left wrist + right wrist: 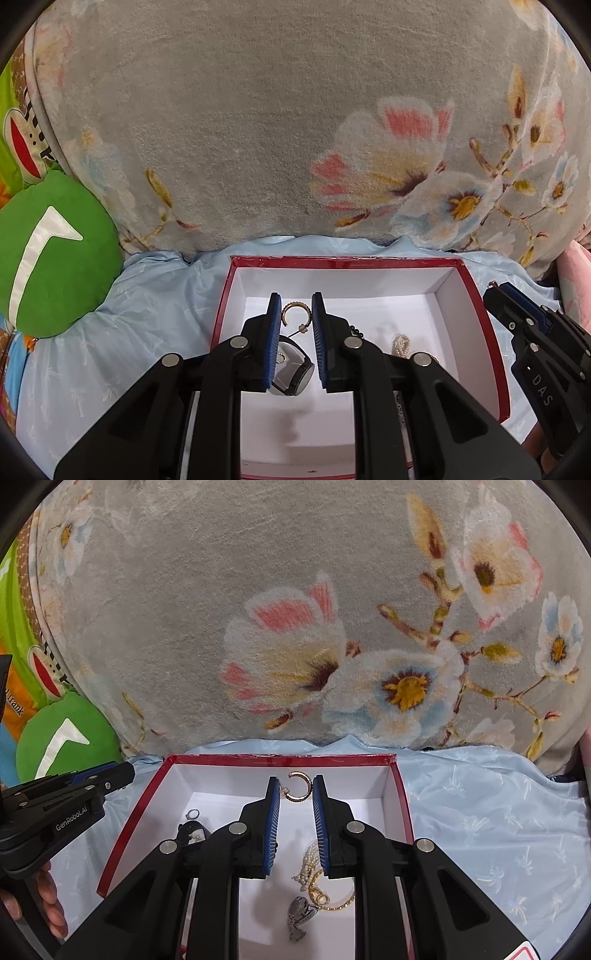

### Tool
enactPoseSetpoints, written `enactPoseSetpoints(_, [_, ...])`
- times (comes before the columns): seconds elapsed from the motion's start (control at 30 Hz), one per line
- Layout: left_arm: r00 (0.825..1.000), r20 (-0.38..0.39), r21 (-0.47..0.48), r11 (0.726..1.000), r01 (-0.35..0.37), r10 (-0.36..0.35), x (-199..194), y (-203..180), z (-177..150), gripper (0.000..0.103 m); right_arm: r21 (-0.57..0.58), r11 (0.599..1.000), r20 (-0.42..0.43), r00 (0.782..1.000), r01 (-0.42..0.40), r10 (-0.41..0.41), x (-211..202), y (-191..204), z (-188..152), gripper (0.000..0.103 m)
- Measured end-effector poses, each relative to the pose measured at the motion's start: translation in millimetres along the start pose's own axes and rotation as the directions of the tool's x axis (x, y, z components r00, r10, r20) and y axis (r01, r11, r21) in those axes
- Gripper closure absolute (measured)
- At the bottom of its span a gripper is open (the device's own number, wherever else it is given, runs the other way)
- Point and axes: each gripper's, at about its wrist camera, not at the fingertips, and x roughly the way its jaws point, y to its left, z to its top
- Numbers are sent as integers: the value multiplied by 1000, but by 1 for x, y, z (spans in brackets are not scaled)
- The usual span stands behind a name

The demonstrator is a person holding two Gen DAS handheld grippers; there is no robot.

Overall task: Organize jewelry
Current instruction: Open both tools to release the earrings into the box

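A red box (484, 314) with a white inside sits on pale blue bedding; it also shows in the right wrist view (400, 786). My left gripper (295, 301) is open over the box, with a gold hoop earring (295, 310) lying between its fingertips and a black-and-white watch (295, 373) below. My right gripper (294, 782) is open over the box, the gold hoop earring (300, 786) between its tips. A pearl strand (308, 860), gold chain (332, 904), silver watch (301, 912) and small silver ring (192, 814) lie in the box.
A grey floral blanket (295, 129) rises behind the box. A green cushion (55, 254) lies at the left. The right gripper's body (539, 350) is beside the box's right wall; the left gripper's body (55, 812) is at its left.
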Motion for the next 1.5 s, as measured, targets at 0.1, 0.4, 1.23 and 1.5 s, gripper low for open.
enactPoseSetpoints(0.1, [1000,-4,1,1000,-3,3,4,-1,0,87,-2,1000,-5,1000,3,-3,5,0,-1,86])
enactPoseSetpoints(0.4, [1000,-18,2,1000,-14,14,16,1,1,87,8,1000,-24,1000,13,-13,19,-6,-1,86])
enactPoseSetpoints(1.23, [997,4,14,997,-72,72,30,-7,0,28,-9,999,-36,999,41,-41,33,-3,-9,48])
enactPoseSetpoints(1.5, [998,1,17,998,-66,66,24,-10,-1,28,-8,999,-45,998,34,-35,28,1,-10,47])
